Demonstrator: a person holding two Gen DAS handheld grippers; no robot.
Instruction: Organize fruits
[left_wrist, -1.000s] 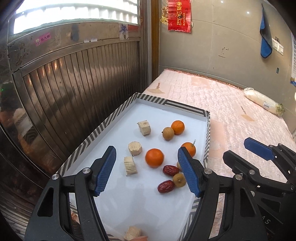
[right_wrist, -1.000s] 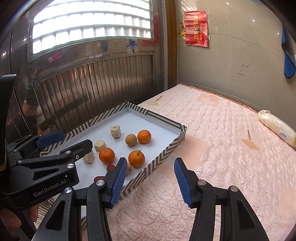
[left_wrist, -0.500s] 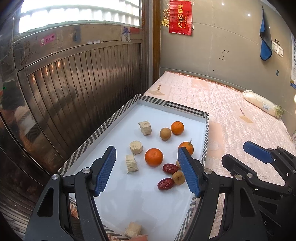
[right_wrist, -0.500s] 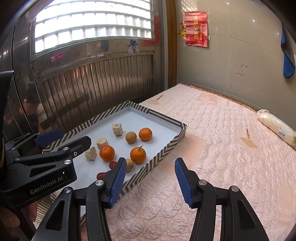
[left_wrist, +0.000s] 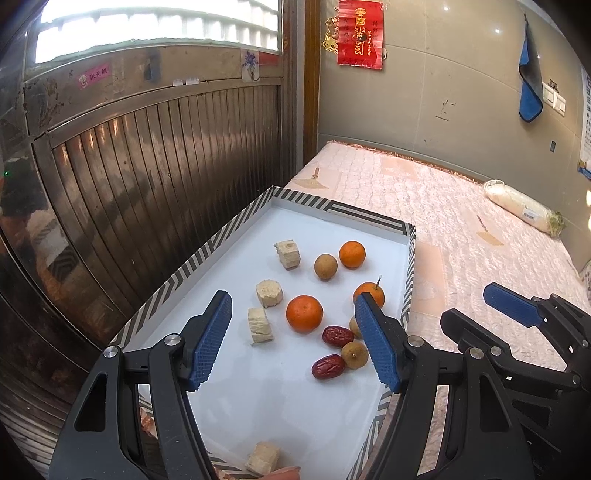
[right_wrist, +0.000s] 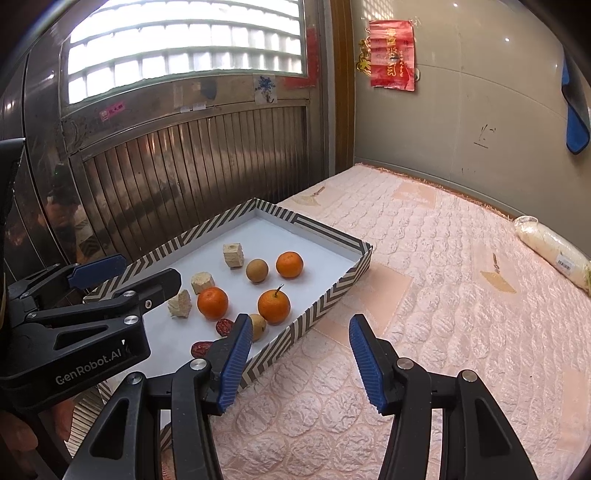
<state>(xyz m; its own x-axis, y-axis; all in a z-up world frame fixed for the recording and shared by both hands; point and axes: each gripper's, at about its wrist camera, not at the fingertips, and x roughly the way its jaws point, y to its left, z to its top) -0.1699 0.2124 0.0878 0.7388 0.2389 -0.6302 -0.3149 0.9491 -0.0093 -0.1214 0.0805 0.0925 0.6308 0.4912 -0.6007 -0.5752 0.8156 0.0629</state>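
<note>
Meanwhile both grippers, left (left_wrist: 293, 339) and right (right_wrist: 297, 363), stay open, fruit untouched.

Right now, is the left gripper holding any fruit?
No, the left gripper is open and empty above the tray, with the oranges lying loose.

Fruits (left_wrist: 304, 313) lie in the tray (left_wrist: 334, 208) on the mattress (left_wrist: 461, 221).

Pink quilted mattress (right_wrist: 424, 295), metal shutter (left_wrist: 166, 166) (window above), grey wall (right_wrist: 480, 92).
</note>
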